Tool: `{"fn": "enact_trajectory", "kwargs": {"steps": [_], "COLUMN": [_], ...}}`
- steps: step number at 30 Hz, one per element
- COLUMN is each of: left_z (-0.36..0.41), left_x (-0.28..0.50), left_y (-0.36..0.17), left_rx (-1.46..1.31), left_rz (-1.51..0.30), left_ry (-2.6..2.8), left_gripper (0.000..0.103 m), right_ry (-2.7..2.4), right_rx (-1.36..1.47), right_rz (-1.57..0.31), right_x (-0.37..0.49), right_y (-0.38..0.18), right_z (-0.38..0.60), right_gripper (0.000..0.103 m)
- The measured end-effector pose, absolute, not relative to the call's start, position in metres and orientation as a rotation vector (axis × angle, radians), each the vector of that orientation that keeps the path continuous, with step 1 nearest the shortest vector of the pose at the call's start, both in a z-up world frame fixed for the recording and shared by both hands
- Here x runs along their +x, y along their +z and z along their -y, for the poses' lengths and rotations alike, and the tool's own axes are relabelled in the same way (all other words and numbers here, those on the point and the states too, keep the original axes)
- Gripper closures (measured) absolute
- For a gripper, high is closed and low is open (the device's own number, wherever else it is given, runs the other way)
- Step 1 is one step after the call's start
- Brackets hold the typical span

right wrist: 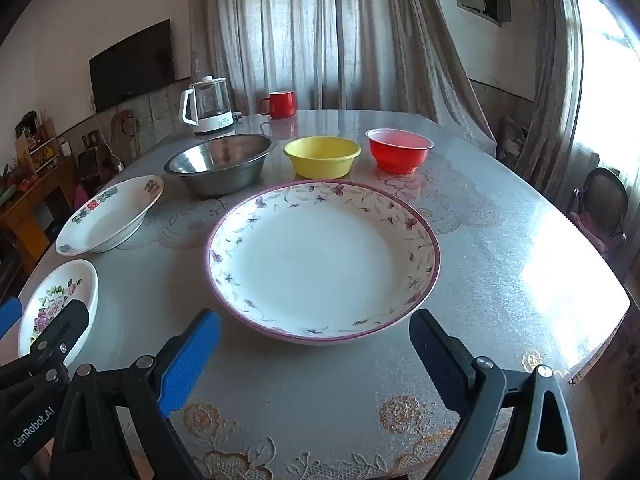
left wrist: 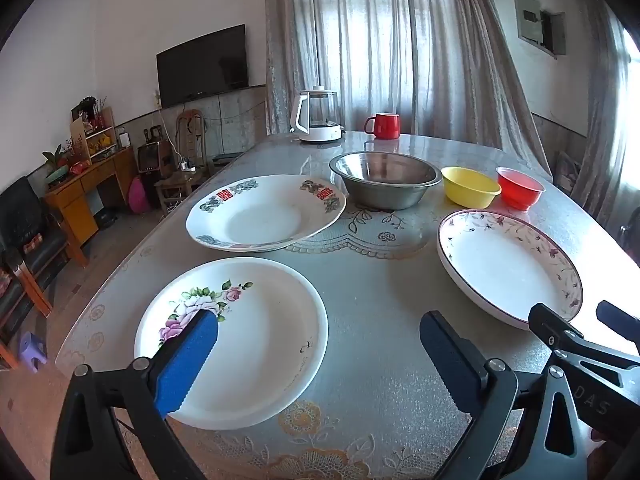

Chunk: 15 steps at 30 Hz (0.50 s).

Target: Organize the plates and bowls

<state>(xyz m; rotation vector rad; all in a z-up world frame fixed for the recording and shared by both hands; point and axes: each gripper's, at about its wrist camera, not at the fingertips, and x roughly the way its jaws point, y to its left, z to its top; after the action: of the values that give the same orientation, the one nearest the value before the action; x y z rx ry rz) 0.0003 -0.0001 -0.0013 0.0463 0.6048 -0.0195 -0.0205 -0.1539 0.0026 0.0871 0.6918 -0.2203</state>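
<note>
Left gripper [left wrist: 320, 344] wide open, nothing held, hovering over the near edge of the table [left wrist: 376, 280]; one blue pad [left wrist: 188, 360] above the rose plate [left wrist: 248, 344], the other pad past that plate's right rim, over bare tablecloth. Right gripper [right wrist: 316, 344] also spread wide, empty, just short of the near rim of the purple-rimmed plate [right wrist: 320, 260], pads on either side of it and not touching.

Three plates in all: rose plate near left, plate with red characters [left wrist: 264, 212] farther back on the left, purple-rimmed plate near right. Behind them a row of three bowls, well apart from the grippers: steel bowl [right wrist: 222, 166] on the left, just beside the far rim of the red-character plate; yellow bowl [right wrist: 322, 156] in the middle; red bowl [right wrist: 398, 150] on the right. All upright, none stacked.

At the far edge, glass kettle [right wrist: 208, 104] on a white base, and red mug [right wrist: 280, 104] to its right. Beyond, curtains [right wrist: 312, 32] and a dark television [left wrist: 202, 64] on the left wall.
</note>
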Motion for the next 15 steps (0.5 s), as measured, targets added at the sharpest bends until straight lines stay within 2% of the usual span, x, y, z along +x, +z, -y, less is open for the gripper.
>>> {"fn": "enact_trajectory", "kwargs": {"steps": [15], "left_z": [-0.004], "left_x": [0.009], "left_y": [-0.006], "left_rx": [0.021], "left_rz": [-0.649], "left_ry": [-0.020], "left_gripper": [0.001], "right_ry": [-0.227], "right_rx": [0.068], "right_rz": [-0.702], "right_x": [-0.012], "right_y": [-0.002], "right_z": [0.145], "right_gripper": [0.006]}}
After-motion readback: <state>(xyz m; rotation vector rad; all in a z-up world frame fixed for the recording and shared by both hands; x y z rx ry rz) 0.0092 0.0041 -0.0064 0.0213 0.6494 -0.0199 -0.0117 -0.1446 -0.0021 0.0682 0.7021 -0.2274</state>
